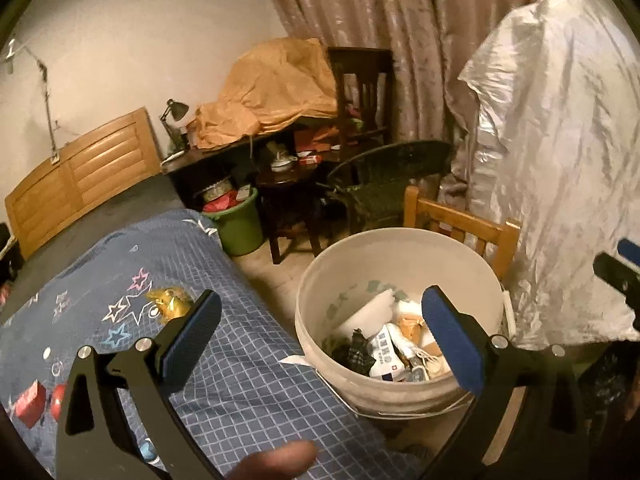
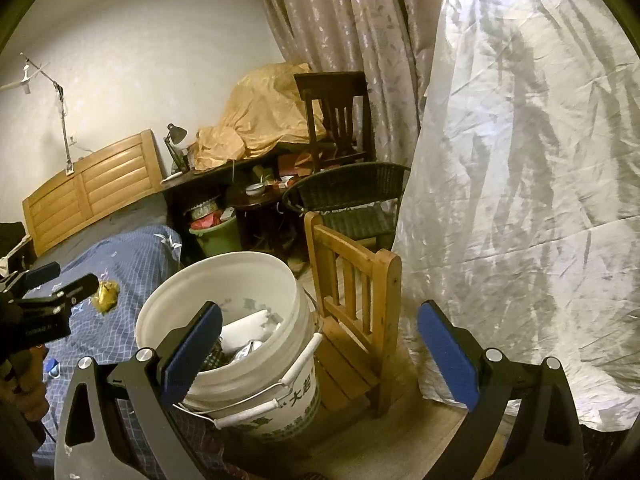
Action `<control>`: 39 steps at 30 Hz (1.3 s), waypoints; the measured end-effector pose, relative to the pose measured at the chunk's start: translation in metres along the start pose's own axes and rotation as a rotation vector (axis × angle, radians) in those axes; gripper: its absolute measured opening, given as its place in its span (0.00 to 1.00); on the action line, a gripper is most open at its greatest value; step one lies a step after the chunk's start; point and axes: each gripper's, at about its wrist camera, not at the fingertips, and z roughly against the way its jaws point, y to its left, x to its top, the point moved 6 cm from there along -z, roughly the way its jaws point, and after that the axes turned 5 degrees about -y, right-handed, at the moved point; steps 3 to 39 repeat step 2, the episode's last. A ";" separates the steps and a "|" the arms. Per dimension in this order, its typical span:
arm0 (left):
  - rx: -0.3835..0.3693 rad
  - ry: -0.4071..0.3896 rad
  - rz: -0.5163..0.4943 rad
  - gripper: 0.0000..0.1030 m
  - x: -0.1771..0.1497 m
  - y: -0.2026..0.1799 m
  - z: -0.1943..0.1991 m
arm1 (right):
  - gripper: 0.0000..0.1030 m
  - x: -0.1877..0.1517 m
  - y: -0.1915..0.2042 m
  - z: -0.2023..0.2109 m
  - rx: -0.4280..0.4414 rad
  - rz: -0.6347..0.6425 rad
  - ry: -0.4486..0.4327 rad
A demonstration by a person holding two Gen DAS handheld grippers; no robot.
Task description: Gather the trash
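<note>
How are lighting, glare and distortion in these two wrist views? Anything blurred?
Left wrist view: warm dim light, dark fisheye corners, the white bucket sharp, a fingertip at the bottom edge soft. Right wrist view: cooler, brighter, sheen on the silvery cover, walls and the headboard bowed by the lens; the open right tool crisp.

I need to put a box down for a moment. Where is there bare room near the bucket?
The blue bedspread is bare between the gold wrapper and the white bucket. The seat of the small wooden chair beside the bucket is free too. Beyond, around the green bin and the dark table, it is crowded.
</note>
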 end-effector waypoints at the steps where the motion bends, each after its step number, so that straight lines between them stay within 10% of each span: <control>1: 0.004 -0.001 -0.001 0.94 0.000 0.000 0.000 | 0.95 0.000 0.000 0.000 0.000 0.000 -0.001; 39: 0.000 -0.002 0.004 0.94 -0.001 0.001 0.001 | 0.95 0.001 0.000 0.000 -0.002 0.001 0.000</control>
